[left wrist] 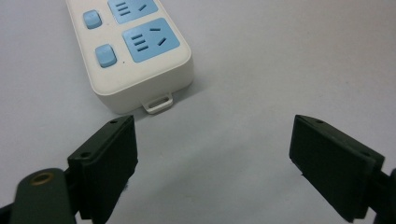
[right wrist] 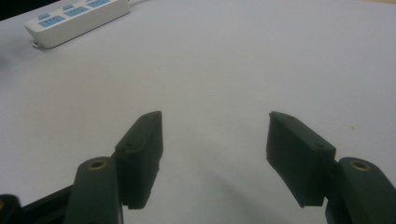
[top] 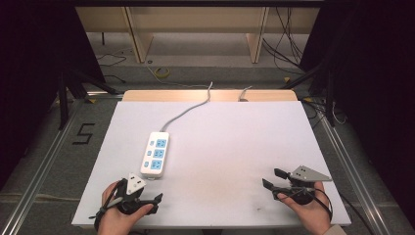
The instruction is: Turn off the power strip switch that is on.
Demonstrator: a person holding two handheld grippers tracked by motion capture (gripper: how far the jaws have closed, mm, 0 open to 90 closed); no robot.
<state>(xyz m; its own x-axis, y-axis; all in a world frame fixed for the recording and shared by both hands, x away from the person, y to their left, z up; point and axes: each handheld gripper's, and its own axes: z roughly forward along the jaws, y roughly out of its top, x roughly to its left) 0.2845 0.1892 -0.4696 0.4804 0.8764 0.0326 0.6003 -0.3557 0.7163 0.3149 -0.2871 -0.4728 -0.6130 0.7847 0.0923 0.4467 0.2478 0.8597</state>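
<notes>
Your left gripper (top: 155, 199) is resting near the table's (top: 230, 142) front edge, jaws spread wide and empty; the power strip (top: 155, 153) is lying just beyond it. Your right gripper (top: 272, 179), likewise gaping, is sitting well apart.

Flat white table (top: 230, 147) with a strip of bare wood (top: 210, 95) along the far edge. Resting directly on it — a white power strip (top: 155, 153), three blue sockets and small blue switches on top, lying lengthwise toward the far edge. From the strip's far end, a grey cord (top: 188, 108) curving away over the wood strip and off the table. To the strip's right — open white surface, faintly smudged. Strip's near end seen close, with a small hanging tab (left wrist: 159, 103).
</notes>
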